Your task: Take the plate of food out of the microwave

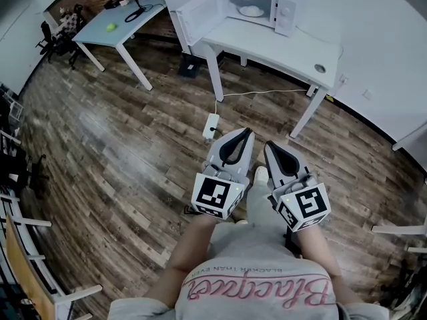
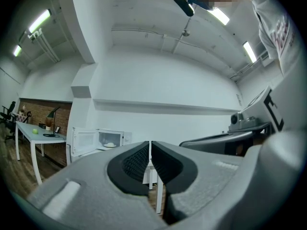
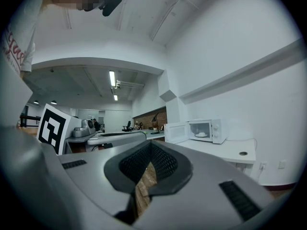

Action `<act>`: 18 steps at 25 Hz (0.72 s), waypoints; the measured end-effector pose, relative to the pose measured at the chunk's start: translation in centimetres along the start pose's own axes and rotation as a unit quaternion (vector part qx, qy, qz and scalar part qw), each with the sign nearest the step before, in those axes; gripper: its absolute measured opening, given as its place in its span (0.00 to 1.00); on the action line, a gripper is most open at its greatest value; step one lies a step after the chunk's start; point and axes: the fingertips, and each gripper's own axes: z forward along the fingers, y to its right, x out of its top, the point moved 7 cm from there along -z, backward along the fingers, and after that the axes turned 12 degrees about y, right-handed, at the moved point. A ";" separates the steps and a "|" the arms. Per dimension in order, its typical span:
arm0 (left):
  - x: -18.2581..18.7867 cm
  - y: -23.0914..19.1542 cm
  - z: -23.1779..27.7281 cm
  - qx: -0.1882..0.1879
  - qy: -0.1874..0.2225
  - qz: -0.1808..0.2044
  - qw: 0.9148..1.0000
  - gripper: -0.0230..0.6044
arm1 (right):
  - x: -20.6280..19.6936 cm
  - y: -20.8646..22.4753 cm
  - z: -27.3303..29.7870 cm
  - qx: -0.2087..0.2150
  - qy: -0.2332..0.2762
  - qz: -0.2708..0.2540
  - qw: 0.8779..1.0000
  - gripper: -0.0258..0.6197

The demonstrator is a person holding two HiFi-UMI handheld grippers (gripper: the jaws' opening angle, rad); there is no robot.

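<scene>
A white microwave [image 1: 257, 7] stands on a white table [image 1: 313, 52] far ahead of me, its door [image 1: 199, 13] swung open to the left. Inside it sits a white plate of pale food [image 1: 251, 10]. The left gripper view shows the microwave [image 2: 100, 140] and plate [image 2: 110, 144] small in the distance, as does the right gripper view, with microwave [image 3: 205, 130] and plate [image 3: 201, 134]. My left gripper [image 1: 248, 131] and right gripper [image 1: 269, 145] are held side by side near my body, over the wooden floor, well short of the table. Both are shut and empty.
A pale blue desk [image 1: 123, 29] with a green ball [image 1: 110, 27] and a black lamp stands at the back left, with office chairs [image 1: 60, 29] beside it. A white power strip [image 1: 211, 125] and its cable lie on the floor before the table. White frames [image 1: 27, 222] line the left edge.
</scene>
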 end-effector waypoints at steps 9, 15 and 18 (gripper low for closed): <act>-1.6 -2.3 3.7 -0.003 -0.014 -0.003 1.000 0.05 | -0.6 3.3 3.5 0.004 -0.001 -0.001 1.000 0.06; -2.1 -4.1 6.7 0.007 -0.008 -0.012 1.000 0.05 | -0.9 5.6 6.2 0.009 -0.006 -0.002 1.000 0.06; -2.5 -5.3 8.3 0.009 -0.009 -0.009 1.000 0.05 | -1.1 7.1 7.9 0.010 -0.006 -0.002 1.000 0.06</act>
